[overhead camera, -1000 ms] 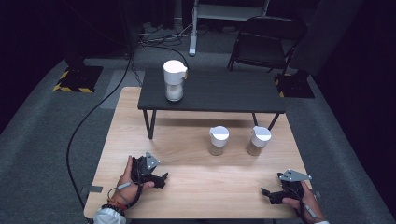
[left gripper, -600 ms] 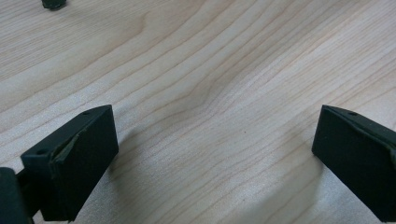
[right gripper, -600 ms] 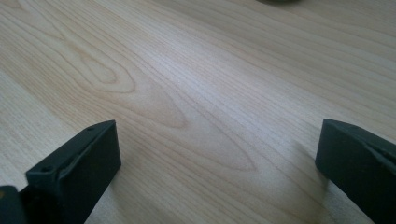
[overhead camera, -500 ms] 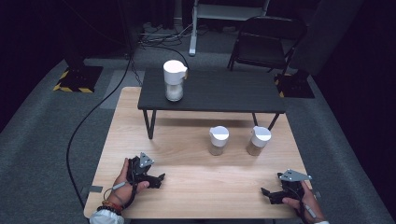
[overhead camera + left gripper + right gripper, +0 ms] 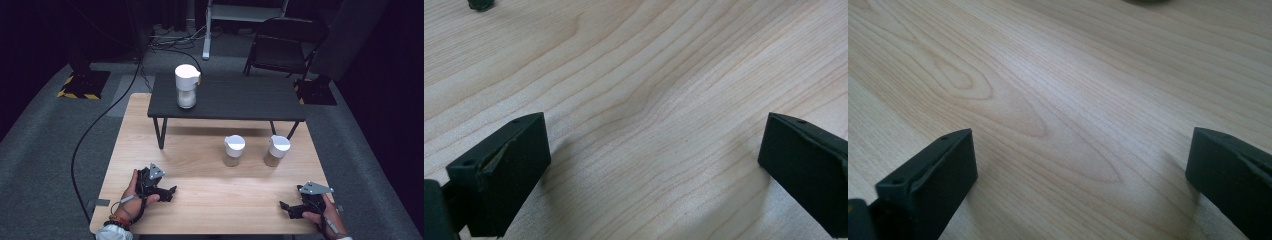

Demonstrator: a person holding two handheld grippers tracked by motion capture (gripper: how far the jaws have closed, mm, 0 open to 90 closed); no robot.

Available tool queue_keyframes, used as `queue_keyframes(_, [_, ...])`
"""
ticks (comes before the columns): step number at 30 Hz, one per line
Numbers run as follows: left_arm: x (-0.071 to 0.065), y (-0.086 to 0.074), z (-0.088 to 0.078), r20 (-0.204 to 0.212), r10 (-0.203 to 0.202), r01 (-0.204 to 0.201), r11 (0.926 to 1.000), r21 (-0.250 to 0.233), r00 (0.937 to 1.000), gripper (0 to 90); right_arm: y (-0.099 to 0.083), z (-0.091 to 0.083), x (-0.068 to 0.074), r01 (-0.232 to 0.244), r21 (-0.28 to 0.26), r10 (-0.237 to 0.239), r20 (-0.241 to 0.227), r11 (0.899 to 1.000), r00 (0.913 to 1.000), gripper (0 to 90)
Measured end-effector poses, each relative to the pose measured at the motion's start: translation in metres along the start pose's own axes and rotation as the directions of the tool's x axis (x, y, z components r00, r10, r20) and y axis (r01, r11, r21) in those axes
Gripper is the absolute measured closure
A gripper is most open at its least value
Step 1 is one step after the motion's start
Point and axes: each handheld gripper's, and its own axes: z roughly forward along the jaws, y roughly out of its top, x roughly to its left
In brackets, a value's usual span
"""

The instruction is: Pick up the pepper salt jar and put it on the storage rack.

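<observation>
Left gripper [image 5: 167, 192] at 7 o'clock on the wooden table [image 5: 210, 200], jaws wide, nothing between them. Right gripper [image 5: 286, 207] at 5 o'clock, also wide and empty. Both low over bare wood. Two white-lidded jars, left jar [image 5: 233, 150] and right jar [image 5: 276, 151], stand near centre, well apart from both grippers.
</observation>
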Motion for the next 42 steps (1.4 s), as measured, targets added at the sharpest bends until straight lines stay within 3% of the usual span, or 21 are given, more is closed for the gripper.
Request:
queue_keyframes(24, [0.0,0.0,0.0,0.0,0.001,-0.001,1.0,0.0,1.0,0.1,-0.001,-0.001,0.005,-0.013,-0.005,0.013,0.028,1.0,0.9995,1.3])
queue_keyframes(34, [0.0,0.0,0.0,0.0,0.0,0.0,1.0,0.0,1.0,0.1,-0.001,-0.009,0.012,-0.012,-0.091,0.015,0.032,0.996,0.9994,1.3])
queue_keyframes(42, [0.0,0.0,0.0,0.0,0.001,-0.001,1.0,0.0,1.0,0.2,0.001,-0.013,0.014,-0.014,-0.125,0.017,0.025,0.992,0.9995,1.2])
